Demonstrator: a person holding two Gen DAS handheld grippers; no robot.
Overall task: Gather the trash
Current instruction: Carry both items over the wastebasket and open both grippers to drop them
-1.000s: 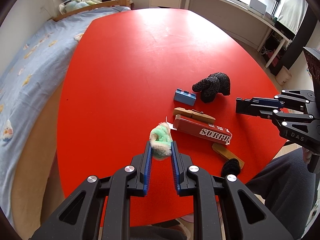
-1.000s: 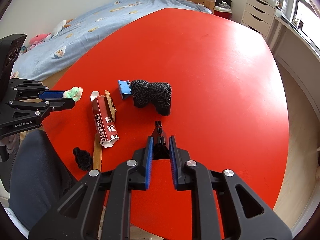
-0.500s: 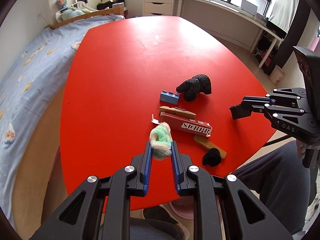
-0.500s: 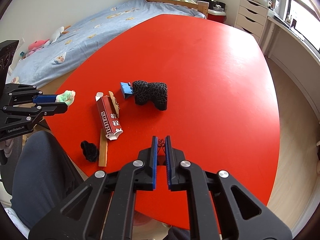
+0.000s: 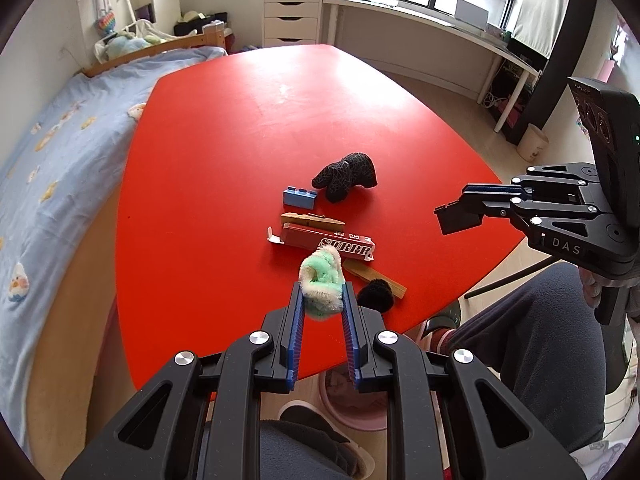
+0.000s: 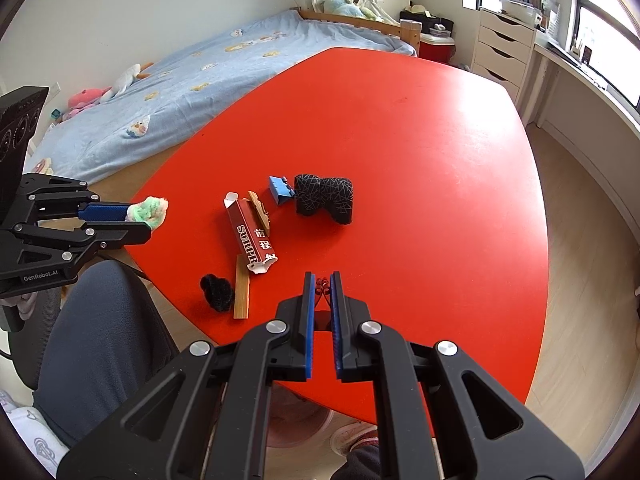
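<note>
My left gripper is shut on a fluffy green and white wad and holds it above the near edge of the red table; the wad also shows in the right wrist view. My right gripper is shut on a small dark red clip-like item, held above the table's near edge. A torn red carton, a black pom-pom and two wooden pieces lie on the table.
A blue toy brick and a black patterned sock-like bundle lie further in. A pink bin stands on the floor under the near edge, by the person's legs. A bed runs along the left.
Both grippers have lifted and pulled back toward the table's near edge with their items. The right gripper closed on the small dark red item.
</note>
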